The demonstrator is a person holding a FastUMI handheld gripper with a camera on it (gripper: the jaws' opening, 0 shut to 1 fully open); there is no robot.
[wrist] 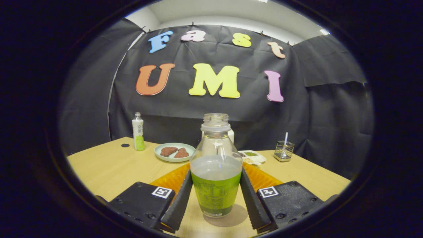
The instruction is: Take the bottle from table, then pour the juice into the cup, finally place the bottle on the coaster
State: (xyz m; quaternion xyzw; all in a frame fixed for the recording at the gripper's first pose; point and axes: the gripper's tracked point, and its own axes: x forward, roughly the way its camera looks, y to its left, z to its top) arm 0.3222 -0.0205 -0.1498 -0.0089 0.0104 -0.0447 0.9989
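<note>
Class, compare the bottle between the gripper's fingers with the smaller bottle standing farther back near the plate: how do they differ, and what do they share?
The near bottle is clear glass or plastic, uncapped and partly filled; the far bottle is opaque white and capped. The near bottle stands between the gripper fingers, which press its sides; the far bottle stands alone, left of the plate. Both are upright on the table and carry green labels.

clear plastic bottle (pixel 216 165) has a green label and pale juice, sitting on a light wood table (pixel 109 168). pale green plate (pixel 174 156) holds brown pieces, orange ribbed mat (pixel 172 180) behind.
</note>
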